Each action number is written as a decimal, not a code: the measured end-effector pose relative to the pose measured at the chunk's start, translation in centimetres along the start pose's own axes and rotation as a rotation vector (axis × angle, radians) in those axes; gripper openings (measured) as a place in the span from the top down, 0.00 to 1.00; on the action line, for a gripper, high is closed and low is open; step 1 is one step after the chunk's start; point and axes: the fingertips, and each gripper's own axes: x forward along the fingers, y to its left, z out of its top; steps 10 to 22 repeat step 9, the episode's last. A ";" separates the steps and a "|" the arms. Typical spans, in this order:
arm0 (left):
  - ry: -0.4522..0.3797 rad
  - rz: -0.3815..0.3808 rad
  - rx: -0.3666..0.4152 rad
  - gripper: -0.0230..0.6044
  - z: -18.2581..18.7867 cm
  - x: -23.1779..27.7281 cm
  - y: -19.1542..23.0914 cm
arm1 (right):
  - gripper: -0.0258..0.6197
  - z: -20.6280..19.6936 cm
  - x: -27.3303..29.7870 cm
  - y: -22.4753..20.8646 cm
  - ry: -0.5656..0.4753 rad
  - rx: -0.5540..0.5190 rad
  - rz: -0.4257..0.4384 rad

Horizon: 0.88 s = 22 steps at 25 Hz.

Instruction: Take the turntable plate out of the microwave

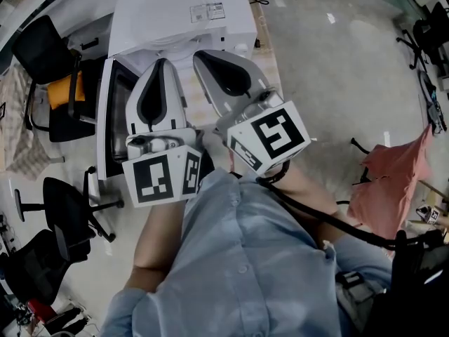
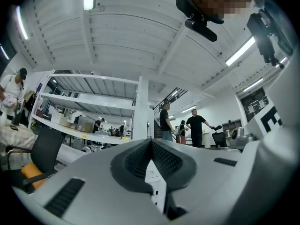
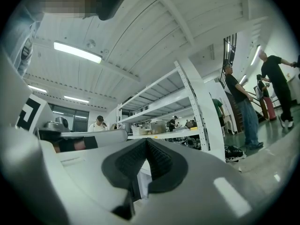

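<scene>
A white microwave [image 1: 184, 18] stands below me in the head view, its door [image 1: 112, 121] swung open to the left. The turntable plate is not visible; both grippers cover the oven's opening. My left gripper [image 1: 163, 63] and right gripper [image 1: 200, 56] are held side by side in front of my chest, above the microwave, pointing away from me. In the left gripper view the left gripper [image 2: 151, 142] has its dark pads pressed together with nothing between them. In the right gripper view the right gripper [image 3: 146, 142] is shut and empty too. Both look out level across the room.
Black office chairs [image 1: 43, 51] stand at the left, one bearing an orange thing [image 1: 66, 90]. A pink cloth [image 1: 393, 181] lies at the right. White shelving [image 2: 89, 111] and standing people [image 2: 197, 128] fill the room beyond.
</scene>
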 end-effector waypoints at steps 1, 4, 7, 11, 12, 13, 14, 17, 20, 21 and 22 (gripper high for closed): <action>0.001 0.000 0.000 0.95 0.0 0.0 0.0 | 0.96 0.0 0.0 0.0 0.000 0.000 -0.001; 0.005 0.001 0.000 0.95 -0.1 -0.1 0.1 | 0.96 0.0 0.0 0.1 -0.001 0.000 0.002; 0.007 0.002 0.000 0.95 -0.1 -0.2 0.1 | 0.96 0.0 0.0 0.3 -0.003 0.000 0.007; 0.007 0.002 -0.001 0.95 -0.1 -0.2 0.1 | 0.96 0.1 0.0 0.4 -0.004 -0.001 0.010; 0.007 0.002 -0.001 0.95 -0.1 -0.2 0.1 | 0.96 0.1 0.0 0.4 -0.004 -0.001 0.010; 0.007 0.002 -0.001 0.95 -0.1 -0.2 0.1 | 0.96 0.1 0.0 0.4 -0.004 -0.001 0.010; 0.007 0.002 -0.001 0.95 -0.1 -0.2 0.1 | 0.96 0.1 0.0 0.4 -0.004 -0.001 0.010; 0.007 0.002 -0.001 0.95 -0.1 -0.2 0.1 | 0.96 0.1 0.0 0.4 -0.004 -0.001 0.010; 0.007 0.002 -0.001 0.95 -0.1 -0.2 0.1 | 0.96 0.1 0.0 0.4 -0.004 -0.001 0.010; 0.007 0.002 -0.001 0.95 -0.1 -0.2 0.1 | 0.96 0.1 0.0 0.4 -0.004 -0.001 0.010; 0.007 0.002 -0.001 0.95 -0.1 -0.2 0.1 | 0.96 0.1 0.0 0.4 -0.004 -0.001 0.010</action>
